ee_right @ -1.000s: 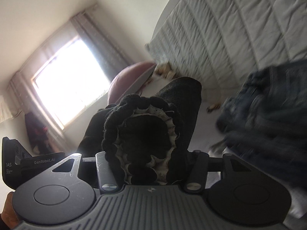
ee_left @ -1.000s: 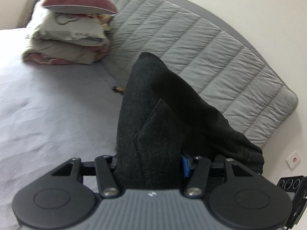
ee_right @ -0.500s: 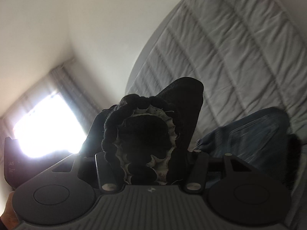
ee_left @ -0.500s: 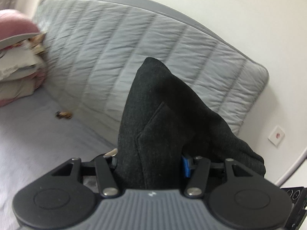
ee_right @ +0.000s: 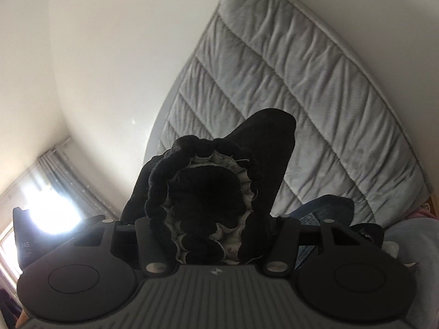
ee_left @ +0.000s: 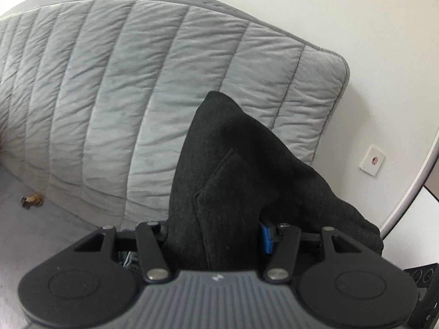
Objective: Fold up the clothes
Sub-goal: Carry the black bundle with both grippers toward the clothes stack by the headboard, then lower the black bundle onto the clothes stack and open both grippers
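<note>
A dark grey garment [ee_left: 233,164] stands bunched up out of my left gripper [ee_left: 216,213], which is shut on it; the cloth hides the fingertips. In the right wrist view the same dark garment [ee_right: 263,148] shows a gathered, elastic-looking edge with a pale lining. It fills the space between the jaws of my right gripper [ee_right: 208,208]. Those jaws are opening slightly, with the cloth still wedged between them. Both grippers are held up in front of the quilted grey headboard [ee_left: 137,82].
The headboard [ee_right: 288,82] leans on a white wall with a socket [ee_left: 372,160]. Blue jeans [ee_right: 323,208] lie low at the right. A small brown object [ee_left: 32,200] rests on the lilac bed sheet [ee_left: 41,235]. A bright curtained window [ee_right: 49,213] is at the left.
Both views have swung along the headboard: the pillows left the left view and the socket came in. The right view turned away from the window. Both grippers kept the dark garment.
</note>
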### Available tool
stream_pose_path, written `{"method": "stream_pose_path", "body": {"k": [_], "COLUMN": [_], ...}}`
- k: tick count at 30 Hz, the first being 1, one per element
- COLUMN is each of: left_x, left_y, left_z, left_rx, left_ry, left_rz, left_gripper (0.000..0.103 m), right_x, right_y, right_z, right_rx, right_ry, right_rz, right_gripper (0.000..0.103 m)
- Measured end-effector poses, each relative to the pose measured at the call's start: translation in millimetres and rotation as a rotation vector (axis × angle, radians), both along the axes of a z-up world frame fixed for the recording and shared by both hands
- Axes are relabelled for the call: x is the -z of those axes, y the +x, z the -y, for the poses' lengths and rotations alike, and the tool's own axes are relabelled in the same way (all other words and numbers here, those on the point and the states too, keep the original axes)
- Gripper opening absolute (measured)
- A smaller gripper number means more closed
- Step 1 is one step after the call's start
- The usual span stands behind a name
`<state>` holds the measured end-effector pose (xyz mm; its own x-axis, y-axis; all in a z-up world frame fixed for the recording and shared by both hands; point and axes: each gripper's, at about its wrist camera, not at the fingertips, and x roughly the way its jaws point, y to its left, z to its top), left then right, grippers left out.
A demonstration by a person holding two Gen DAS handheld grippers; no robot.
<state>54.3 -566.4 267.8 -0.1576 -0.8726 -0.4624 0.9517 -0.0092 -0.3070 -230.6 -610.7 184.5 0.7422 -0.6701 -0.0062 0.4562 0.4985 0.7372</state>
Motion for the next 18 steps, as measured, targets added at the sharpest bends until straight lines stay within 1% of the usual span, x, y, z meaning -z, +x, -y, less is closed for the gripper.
{"method": "stream_pose_path", "body": {"k": [3,6,9,11,14,16,18], "left_x": [11.0,28.5,51.8,68.8,91.1,95.8,94.3], "left_y": [3.6,12.6,24.5,32.4,44.5,53.3,60.1], "left_z": [18.8,35.2,50.5,59.6,66.2,64.2,59.8], "left_rx": [0.033,0.065,0.084,0.087,0.059,0.021,-0.023], "left_ry": [0.005,0.014,0.026,0.039,0.042,0.011,-0.023], "left_rz": [-0.005,-0.03,-0.067,-0.091,-0.124,-0.151,-0.181], "left_gripper": [0.056,0.058,0.062,0.066,0.07,0.073,0.074], "right_x": [11.3,23.0,31.2,38.5,47.7,51.0,51.7], "right_y": [4.0,8.9,12.8,13.0,12.7,13.1,13.0], "right_z": [4.6,12.9,21.2,29.2,39.4,43.6,43.3], "right_rx": [0.018,0.031,0.043,0.033,0.014,0.004,0.002], "right_ry": [0.016,0.029,0.047,0.077,0.12,0.127,0.122], "right_rz": [-0.017,-0.045,-0.08,-0.078,-0.076,-0.079,-0.079], "right_gripper": [0.059,0.06,0.063,0.065,0.068,0.07,0.072]}}
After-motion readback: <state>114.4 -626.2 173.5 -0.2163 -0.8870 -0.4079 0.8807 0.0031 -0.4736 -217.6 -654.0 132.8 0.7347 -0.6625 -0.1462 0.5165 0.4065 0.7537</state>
